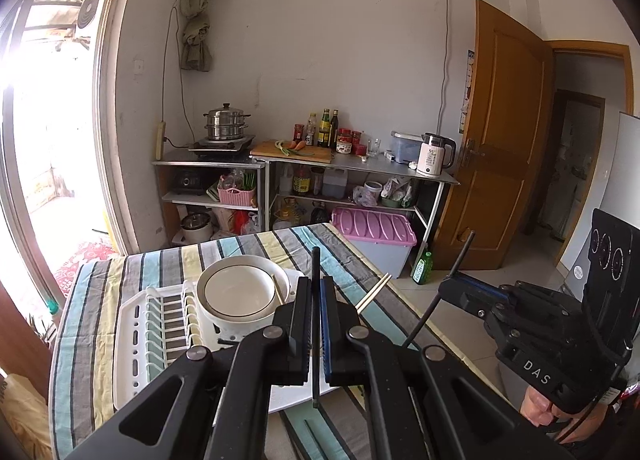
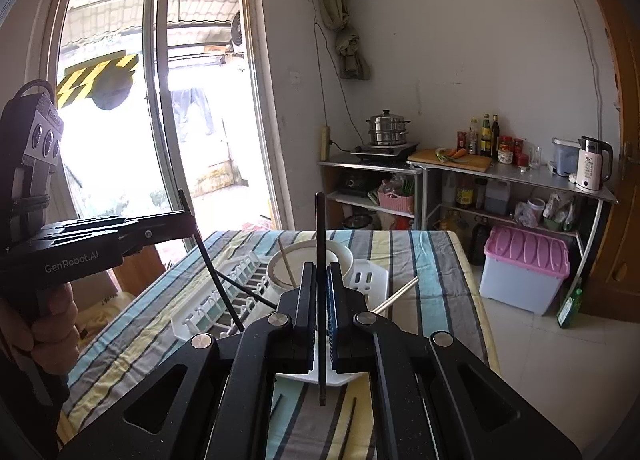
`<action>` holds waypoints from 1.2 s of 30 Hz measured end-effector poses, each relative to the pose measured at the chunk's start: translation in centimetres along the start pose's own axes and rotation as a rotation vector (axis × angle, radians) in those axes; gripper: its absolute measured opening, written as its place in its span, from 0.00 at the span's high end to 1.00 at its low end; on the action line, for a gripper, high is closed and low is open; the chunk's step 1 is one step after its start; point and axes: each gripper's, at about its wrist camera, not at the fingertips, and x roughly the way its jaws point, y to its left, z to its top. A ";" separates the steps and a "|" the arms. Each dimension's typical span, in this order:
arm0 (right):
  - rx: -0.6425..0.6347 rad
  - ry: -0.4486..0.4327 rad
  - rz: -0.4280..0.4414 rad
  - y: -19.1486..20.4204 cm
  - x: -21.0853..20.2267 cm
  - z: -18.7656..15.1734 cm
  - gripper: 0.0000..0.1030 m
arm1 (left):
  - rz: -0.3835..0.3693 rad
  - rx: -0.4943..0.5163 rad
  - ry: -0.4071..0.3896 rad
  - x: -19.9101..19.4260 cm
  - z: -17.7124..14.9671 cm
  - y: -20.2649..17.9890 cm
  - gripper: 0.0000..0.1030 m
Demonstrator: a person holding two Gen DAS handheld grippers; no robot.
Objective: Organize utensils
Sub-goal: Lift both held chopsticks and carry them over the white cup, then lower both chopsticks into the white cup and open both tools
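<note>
bottle labels [image 1: 325,128] too small

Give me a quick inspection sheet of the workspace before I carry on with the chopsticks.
Surface: table with striped cloth.
Job's things: white drying rack holding a white bowl; pale chopsticks lean at the rack; more dark sticks lie on the cloth.
Clutter: nothing seen on the table.
Grippers: left gripper shut on a black chopstick; right gripper shut on another black chopstick.
Cables: cord on the wall to the hotplate.
Surroundings: shelves with steamer pot, bottles, kettle; storage box; wooden door.
</note>
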 end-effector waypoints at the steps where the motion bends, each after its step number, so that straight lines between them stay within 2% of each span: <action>1: -0.001 -0.006 -0.001 0.0 0.2 0.4 0.95 | -0.003 0.001 -0.003 0.4 0.5 0.0 0.96; 9: -0.007 -0.031 -0.006 -0.5 1.8 2.7 0.95 | -0.007 0.004 0.003 3.7 3.0 -0.1 0.97; 19: -0.009 -0.031 -0.003 -1.0 4.4 3.9 0.95 | -0.017 -0.006 0.000 6.4 4.8 0.9 0.96; 36: 0.020 0.074 -0.030 -2.6 8.7 1.0 0.95 | -0.005 -0.045 0.101 10.7 1.5 2.8 0.96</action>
